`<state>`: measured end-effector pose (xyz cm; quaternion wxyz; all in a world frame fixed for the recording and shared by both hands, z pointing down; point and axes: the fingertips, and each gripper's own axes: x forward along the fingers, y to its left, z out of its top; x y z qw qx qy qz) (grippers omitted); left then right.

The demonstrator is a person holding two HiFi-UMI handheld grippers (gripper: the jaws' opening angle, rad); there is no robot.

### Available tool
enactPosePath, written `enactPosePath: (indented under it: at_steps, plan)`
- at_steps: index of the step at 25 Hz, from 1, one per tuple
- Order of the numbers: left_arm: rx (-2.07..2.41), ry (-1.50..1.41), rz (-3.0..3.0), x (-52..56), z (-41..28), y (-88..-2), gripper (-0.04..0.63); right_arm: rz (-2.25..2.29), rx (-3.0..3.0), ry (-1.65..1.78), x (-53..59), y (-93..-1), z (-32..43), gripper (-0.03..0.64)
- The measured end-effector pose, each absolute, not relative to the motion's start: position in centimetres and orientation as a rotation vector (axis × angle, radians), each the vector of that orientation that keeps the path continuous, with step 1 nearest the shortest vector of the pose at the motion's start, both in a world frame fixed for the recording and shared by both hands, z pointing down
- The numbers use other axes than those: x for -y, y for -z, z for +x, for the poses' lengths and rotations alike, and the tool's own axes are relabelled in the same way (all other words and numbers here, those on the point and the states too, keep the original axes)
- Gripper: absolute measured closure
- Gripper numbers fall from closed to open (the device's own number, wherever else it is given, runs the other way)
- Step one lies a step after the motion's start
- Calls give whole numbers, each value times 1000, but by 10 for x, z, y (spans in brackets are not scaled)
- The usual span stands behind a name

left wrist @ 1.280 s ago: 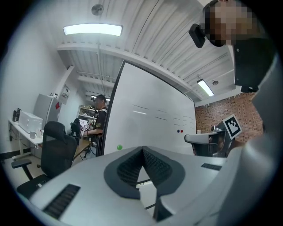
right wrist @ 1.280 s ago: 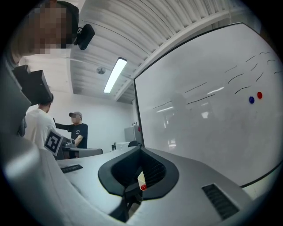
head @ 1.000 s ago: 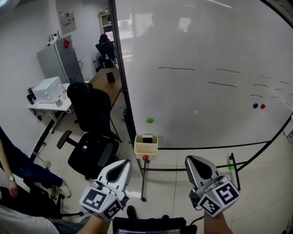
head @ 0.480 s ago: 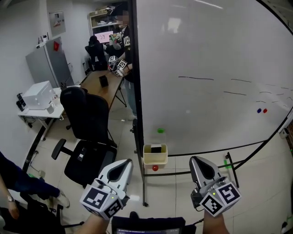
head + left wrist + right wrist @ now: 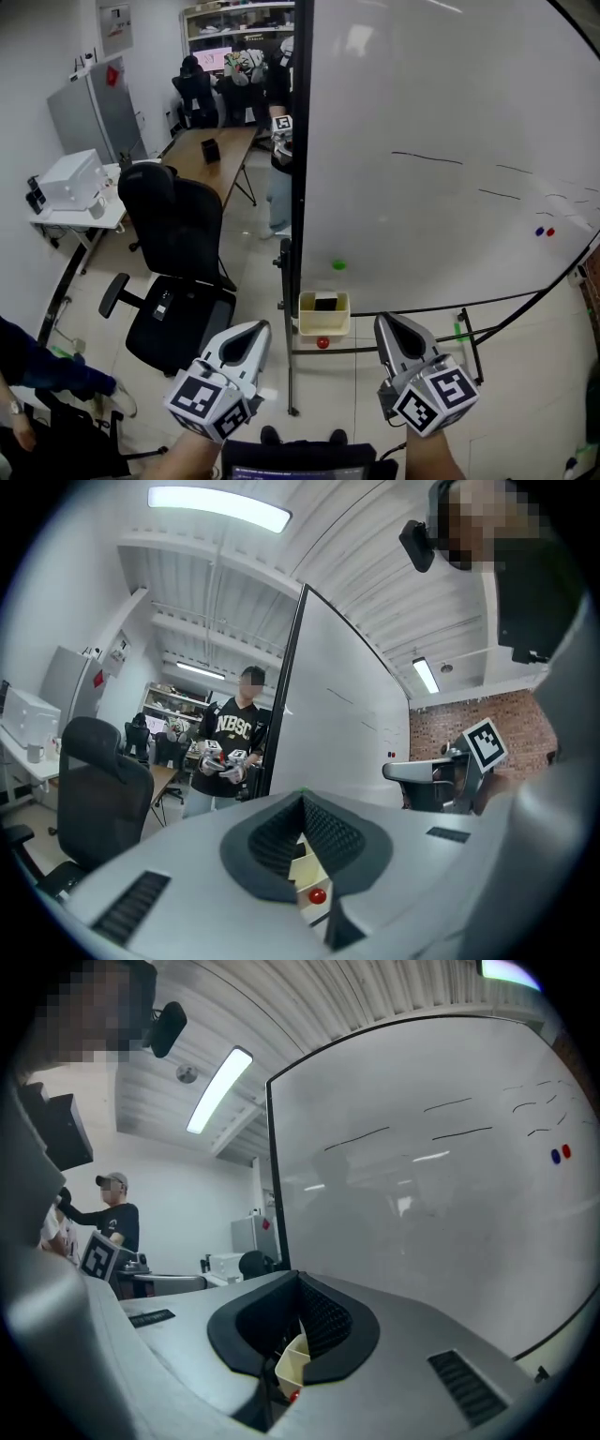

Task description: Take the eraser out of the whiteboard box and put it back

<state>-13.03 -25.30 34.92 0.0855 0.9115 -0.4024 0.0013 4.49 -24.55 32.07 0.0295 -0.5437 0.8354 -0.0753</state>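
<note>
- Eraser (image 5: 325, 302): a dark block sitting inside the cream whiteboard box (image 5: 324, 325), with only its top showing above the rim.
- The box hangs at the lower left of the whiteboard (image 5: 441, 141), just beside the board's dark left frame. A red magnet (image 5: 322, 343) sits just beneath the box and a green magnet (image 5: 338, 265) is on the board a little above it.
- The left gripper (image 5: 247, 330) is held low in front of the person, well apart from the box and aimed toward it. Its jaws are clenched together at the tips with nothing between them.
- The right gripper (image 5: 390, 323) is alongside it, also well apart from the box, and is likewise clenched and empty.
- A black office chair (image 5: 183, 244) stands left of the board.
- Another person (image 5: 279, 141) stands at the board's left edge, holding a pair of grippers.
</note>
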Motion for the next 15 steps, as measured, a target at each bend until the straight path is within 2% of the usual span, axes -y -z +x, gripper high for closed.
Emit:
enactPosePath:
  at_steps: [10, 12, 15]
  plan:
    - [1250, 13, 2701, 266, -136, -352, 560, -1658, -2631, 263, 275, -336, 34, 590]
    - [1264, 1, 2683, 270, -138, -355, 560, -1653, -2645, 306, 284, -346, 28, 530]
    - [1275, -21, 2673, 279, -142, -362, 560, -1643, -2645, 384, 299, -364, 19, 524]
